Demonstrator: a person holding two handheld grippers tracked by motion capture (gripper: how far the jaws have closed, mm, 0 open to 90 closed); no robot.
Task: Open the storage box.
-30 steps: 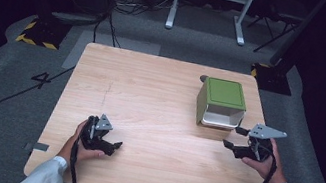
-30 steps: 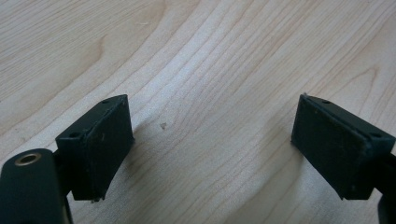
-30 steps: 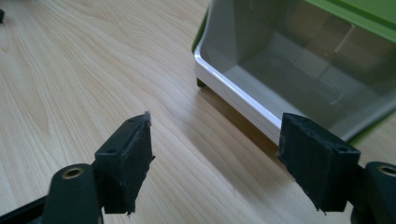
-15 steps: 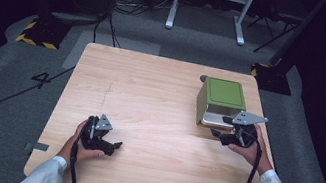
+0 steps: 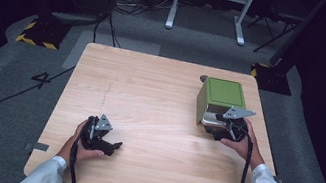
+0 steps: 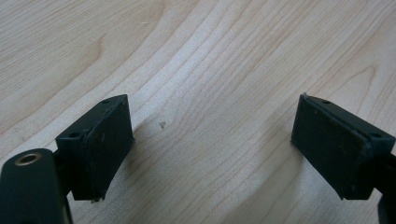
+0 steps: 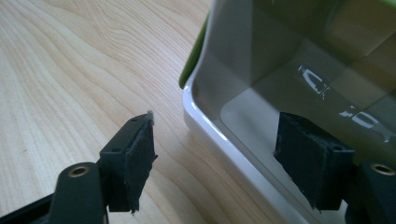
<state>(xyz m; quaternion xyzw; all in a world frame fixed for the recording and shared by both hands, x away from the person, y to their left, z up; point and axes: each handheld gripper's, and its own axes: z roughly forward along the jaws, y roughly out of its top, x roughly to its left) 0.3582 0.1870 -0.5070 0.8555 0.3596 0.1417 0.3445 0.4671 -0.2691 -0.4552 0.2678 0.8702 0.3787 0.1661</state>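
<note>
Since a second ago, my right tongs (image 5: 216,129) have travelled in from the bench's right edge to the open front of the green box-shaped container with a white rim (image 5: 221,94); my left tongs (image 5: 109,146) have not shifted.

From the high view, that container sits on the far right part of the light wooden bench (image 5: 160,96), its flat green top facing up and its white-edged opening facing me. My right hand (image 5: 239,138) holds the right tongs right at that opening.

Through the right gripper view, the right tongs (image 7: 219,154) are spread wide and straddle the container's white rim (image 7: 219,135): one jaw hangs over bare wood outside the wall, the other sits inside the pale glossy interior. I cannot tell whether either jaw touches the rim.

My left hand (image 5: 83,144) rests near the front left of the bench, well apart from the container. Through the left gripper view, the left tongs (image 6: 210,140) are spread wide with nothing but wood grain between them.
</note>
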